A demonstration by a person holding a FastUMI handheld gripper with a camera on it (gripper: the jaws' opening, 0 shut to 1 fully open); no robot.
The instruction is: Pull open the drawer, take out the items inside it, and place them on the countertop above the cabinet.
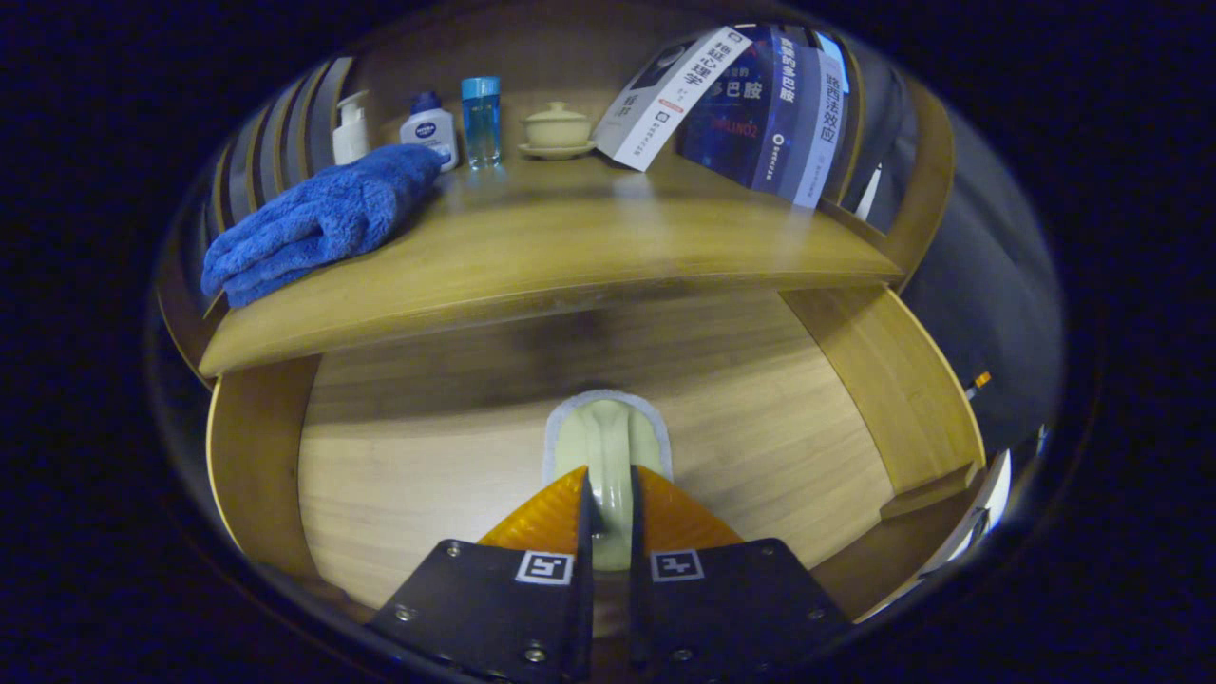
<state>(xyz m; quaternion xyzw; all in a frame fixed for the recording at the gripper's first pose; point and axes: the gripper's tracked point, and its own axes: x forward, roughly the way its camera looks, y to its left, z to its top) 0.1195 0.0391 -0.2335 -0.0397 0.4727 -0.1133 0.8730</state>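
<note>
A: Gripping a pale green object [608, 456] at lower centre of the frame, the gripper [608, 503] has its two orange fingers [546, 518] drawn narrow, one pressed on each side of it.

B: What is the object?

A: Its kind cannot be told. It is smooth, pale green, with a light grey-white border at its far end, and it extends just ahead of the fingertips. It lies over the wooden floor of the open drawer [408, 456], whose side walls curve up at lower left and right of the frame.

B: And above the drawer?

A: The bench [589, 247] runs across the middle of the frame. On it, at upper left, lies a folded blue towel [318, 223]. Behind the towel stand a white pump bottle [351, 128], a white bottle with a blue cap [429, 128] and a clear blue bottle [482, 119]. Near these, at upper centre, sits a pale lidded cup on a saucer [558, 128]. At upper right, several books [760, 109] lean together, tilted.
</note>
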